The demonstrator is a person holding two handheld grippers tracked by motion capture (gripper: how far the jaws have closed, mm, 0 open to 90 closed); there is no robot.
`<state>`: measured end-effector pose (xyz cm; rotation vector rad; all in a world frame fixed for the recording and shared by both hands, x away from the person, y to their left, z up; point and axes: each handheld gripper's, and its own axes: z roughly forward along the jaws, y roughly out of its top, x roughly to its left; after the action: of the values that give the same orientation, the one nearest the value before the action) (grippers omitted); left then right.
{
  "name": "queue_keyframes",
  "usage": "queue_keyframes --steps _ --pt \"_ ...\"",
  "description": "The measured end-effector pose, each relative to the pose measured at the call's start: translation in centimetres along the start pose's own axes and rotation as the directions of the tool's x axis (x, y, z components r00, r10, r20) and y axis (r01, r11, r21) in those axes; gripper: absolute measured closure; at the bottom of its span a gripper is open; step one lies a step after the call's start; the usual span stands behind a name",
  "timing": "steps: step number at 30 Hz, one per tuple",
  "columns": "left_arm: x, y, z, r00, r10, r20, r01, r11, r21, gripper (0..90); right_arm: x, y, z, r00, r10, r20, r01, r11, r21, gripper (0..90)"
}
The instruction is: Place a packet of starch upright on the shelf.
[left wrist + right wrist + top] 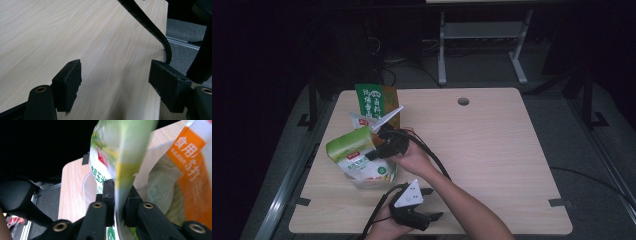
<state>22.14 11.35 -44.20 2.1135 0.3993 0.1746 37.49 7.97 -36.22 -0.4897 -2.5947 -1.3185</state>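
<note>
A green and white pouch (354, 152) hangs tilted over a clear plastic tub (373, 184) at the table's left. My right gripper (376, 149) is shut on the pouch's edge. In the right gripper view the jaws (119, 195) pinch the pouch (117, 157), with the tub's rim (86, 192) behind it. A white and orange bag (192, 170) lies beside it in the tub. My left gripper (434, 204) hovers near the front edge, pointing right. Its jaws (117, 77) are open over bare wood, with nothing between them.
A tall green and orange bag (374, 102) stands behind the tub, with a white packet (362, 120) in front of it. The light wood table (492, 150) has a cable hole (463, 101) at the back. A black cable (150, 25) crosses the left gripper view.
</note>
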Motion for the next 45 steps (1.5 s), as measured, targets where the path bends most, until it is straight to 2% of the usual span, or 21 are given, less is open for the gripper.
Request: queue_keyframes --steps 6,7,13,19,23,25,33,38,42,43,45 --pt "0.0 0.0 0.0 0.9999 -0.013 0.0 0.013 0.9999 0.001 26.2 0.2 -0.1 -0.5 0.9992 -0.031 0.024 0.03 0.999 0.018 79.9" --pt "0.0 0.0 0.0 0.9999 -0.01 -0.001 0.01 0.9999 0.002 26.2 0.3 -0.1 -0.6 0.9996 -0.018 0.02 0.017 1.0 0.022 80.9" --pt "0.1 0.0 0.1 0.9999 -0.016 -0.003 0.016 0.9998 0.007 26.3 0.1 -0.8 -0.5 0.9993 -0.034 0.016 0.033 0.998 0.054 85.5" --pt "0.2 0.0 0.2 0.9998 -0.021 -0.009 0.021 0.9998 0.007 26.3 -0.2 -1.2 -0.8 0.9995 -0.029 0.013 0.028 0.998 0.06 82.0" --pt "0.3 -0.1 0.3 0.9996 -0.028 -0.01 0.028 0.9996 0.009 26.2 -0.1 -1.0 -1.5 0.9991 -0.041 0.014 0.04 0.999 0.035 77.5" --pt "0.3 -0.1 0.3 0.9996 -0.026 -0.01 0.026 0.9996 0.014 26.2 0.0 -0.9 -2.0 0.9991 -0.039 0.016 0.039 0.999 0.022 78.6" --pt "0.4 -0.1 0.3 0.9996 -0.026 -0.011 0.027 0.9996 0.013 26.3 -0.2 -1.4 -2.0 0.9993 -0.035 0.013 0.034 0.998 0.053 85.6" --pt "0.4 -0.1 0.3 0.9995 -0.027 -0.013 0.027 0.9995 0.013 26.2 -0.4 -1.7 -2.1 0.9997 -0.02 0.016 0.019 0.998 0.051 85.3" --pt "0.4 -0.1 0.3 0.9996 -0.023 -0.013 0.024 0.9996 0.016 26.0 -0.3 -1.8 -2.2 0.9995 -0.026 0.016 0.025 0.999 0.046 83.6" --pt "0.4 -0.1 0.3 0.9996 -0.023 -0.013 0.023 0.9996 0.016 26.0 -0.5 -1.9 -2.2 0.999 -0.041 0.016 0.041 0.998 0.037 82.9" --pt "0.5 -0.1 0.2 0.9997 -0.022 -0.013 0.023 0.9996 0.016 26.0 -0.5 -1.9 -2.3 0.9997 -0.022 0.005 0.022 0.999 0.039 81.6"
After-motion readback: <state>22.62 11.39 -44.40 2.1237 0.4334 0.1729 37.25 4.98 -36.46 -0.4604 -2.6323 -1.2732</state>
